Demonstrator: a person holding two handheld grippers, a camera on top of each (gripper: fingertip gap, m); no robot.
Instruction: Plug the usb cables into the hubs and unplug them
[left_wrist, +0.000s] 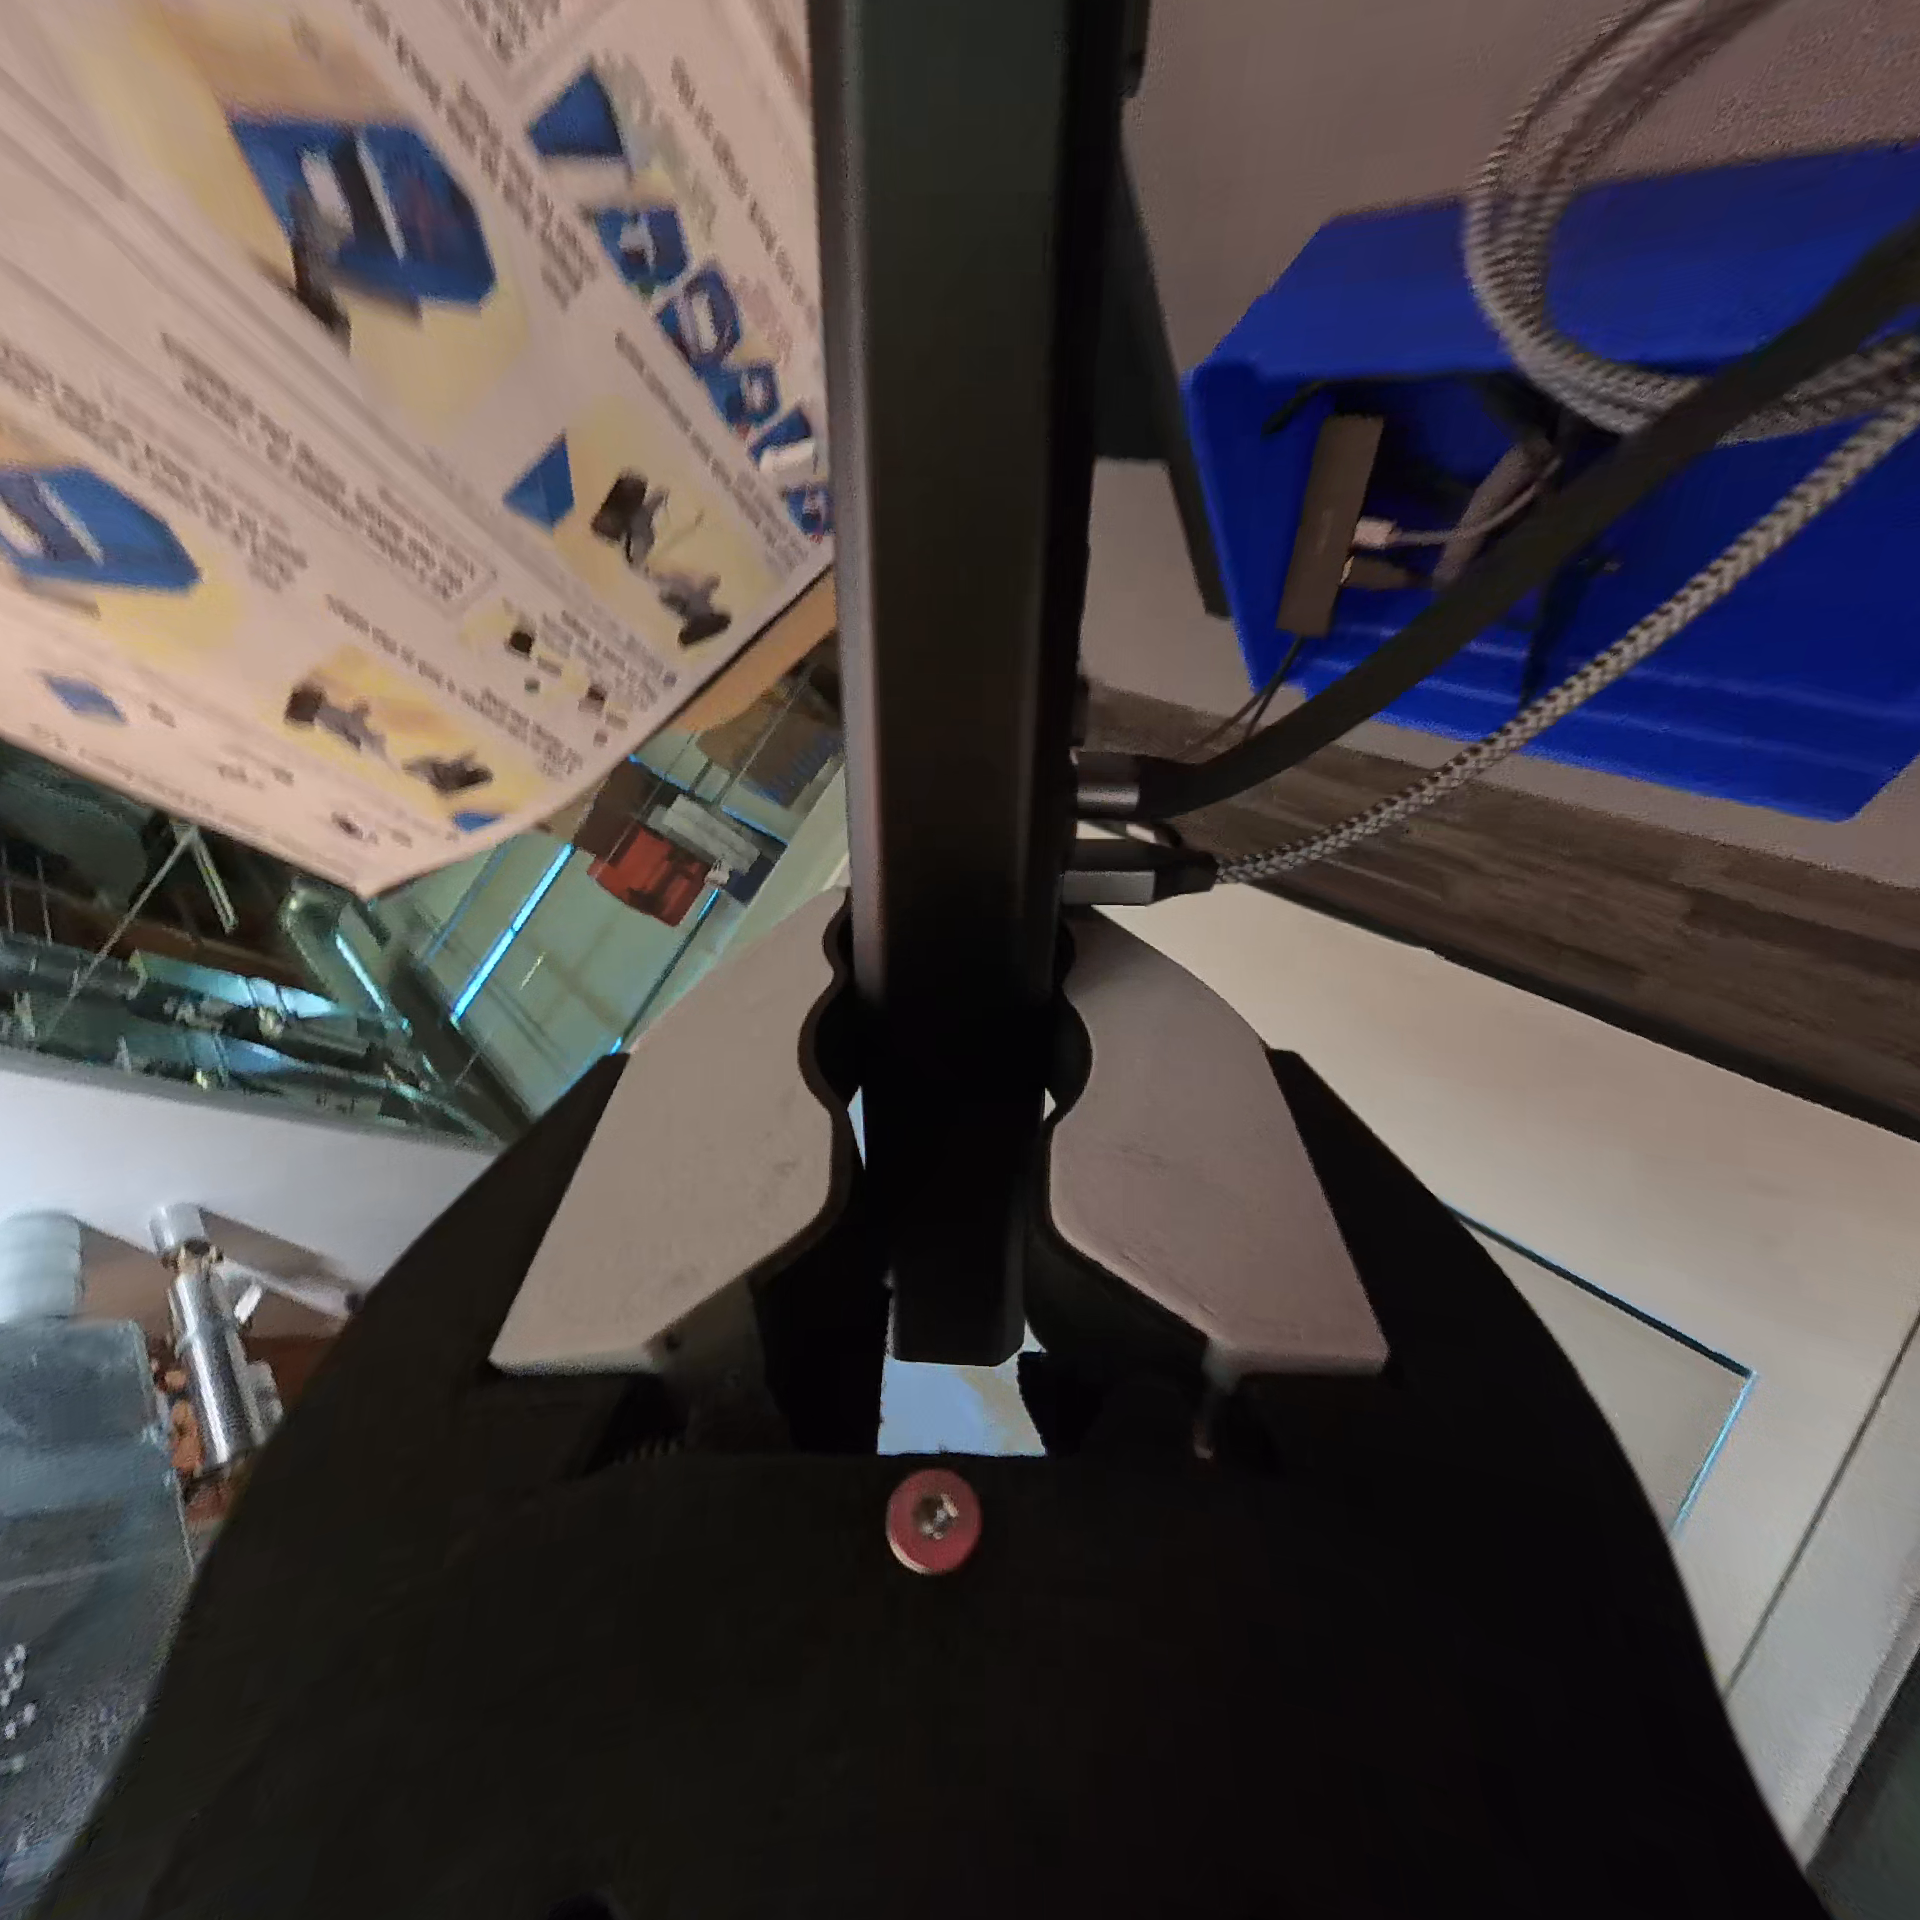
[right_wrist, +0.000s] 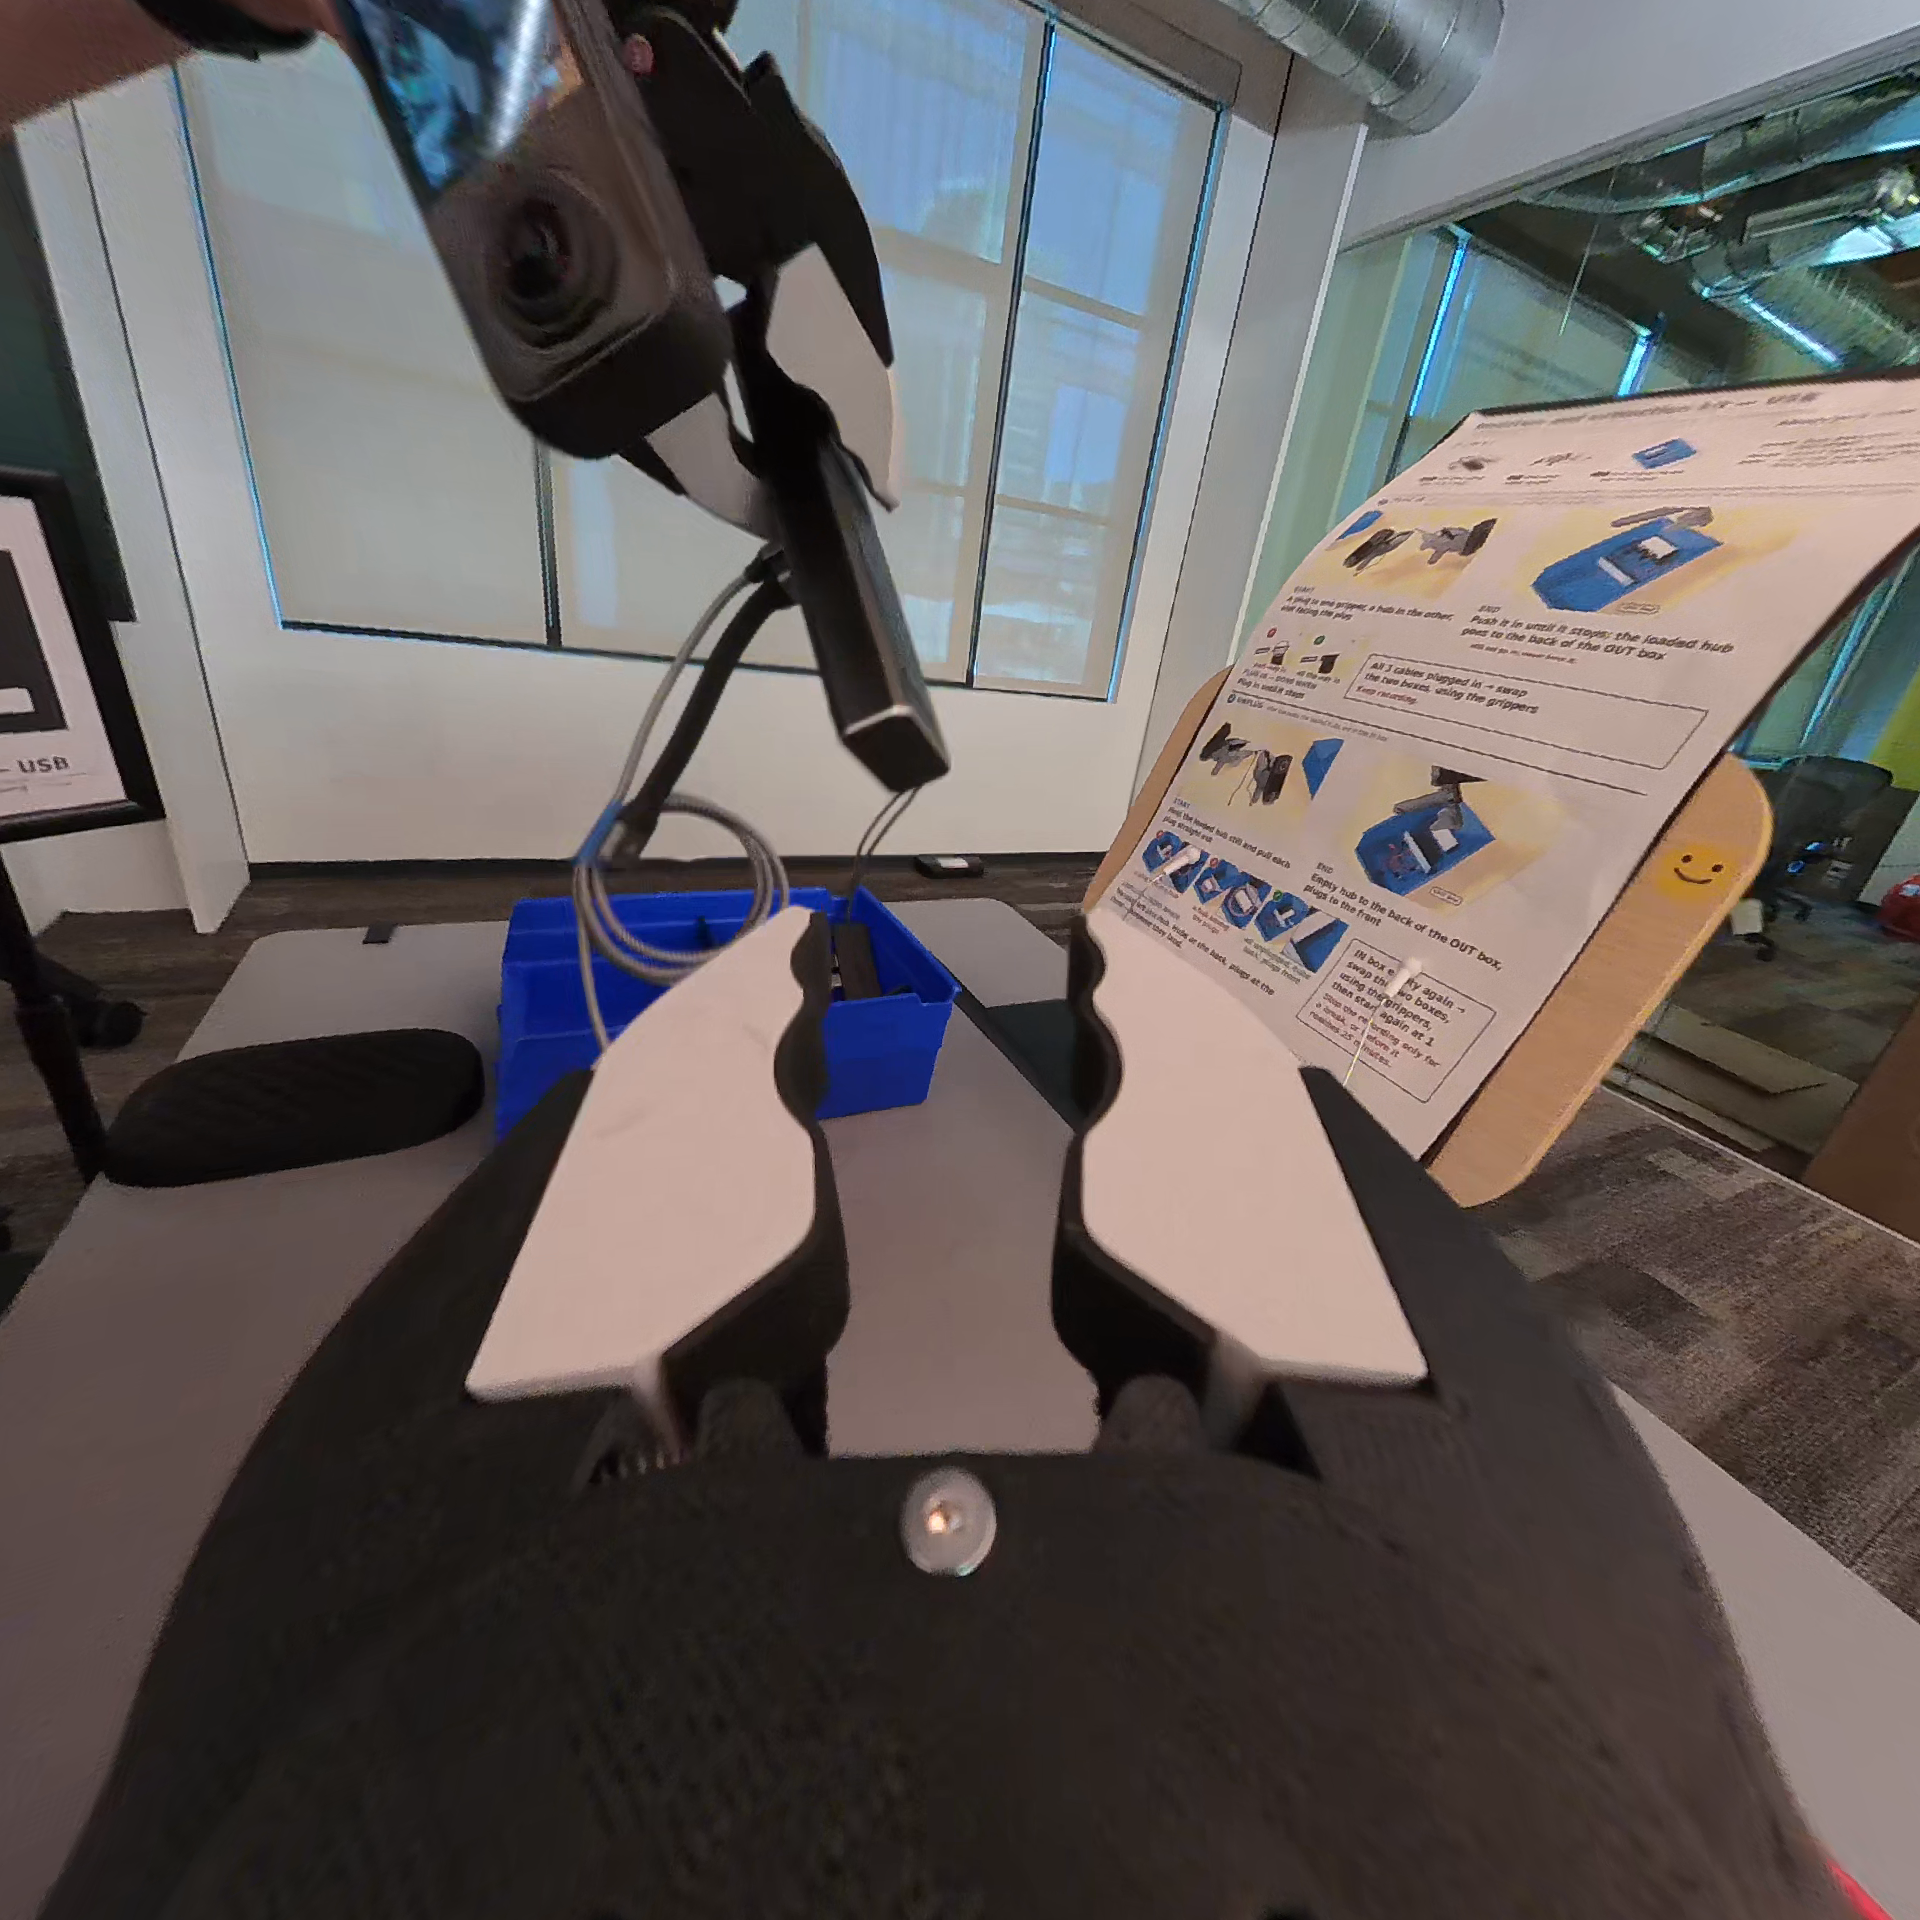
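Observation:
My left gripper (left_wrist: 951, 987) is shut on a long dark grey USB hub (left_wrist: 945, 520) and holds it in the air. It also shows in the right wrist view (right_wrist: 800, 468), high above the table, with the hub (right_wrist: 862, 623) hanging down at a tilt. Two cables are plugged into the hub's side: a black one (left_wrist: 1299, 727) and a braided grey one (left_wrist: 1455, 769). Both run down to the blue bin (left_wrist: 1714, 644) (right_wrist: 894, 1039). Another hub (left_wrist: 1330, 520) lies inside the bin. My right gripper (right_wrist: 945, 966) is open and empty, low over the table in front of the bin.
An instruction sheet (right_wrist: 1455, 748) leans on a wooden stand (right_wrist: 1621, 1018) at the right; it also shows in the left wrist view (left_wrist: 364, 416). A black padded rest (right_wrist: 291, 1101) lies left of the bin. The grey table (right_wrist: 956, 1247) ends at the right over carpet. The tips of one gripper are about 20 centimeters away from the tips of the other.

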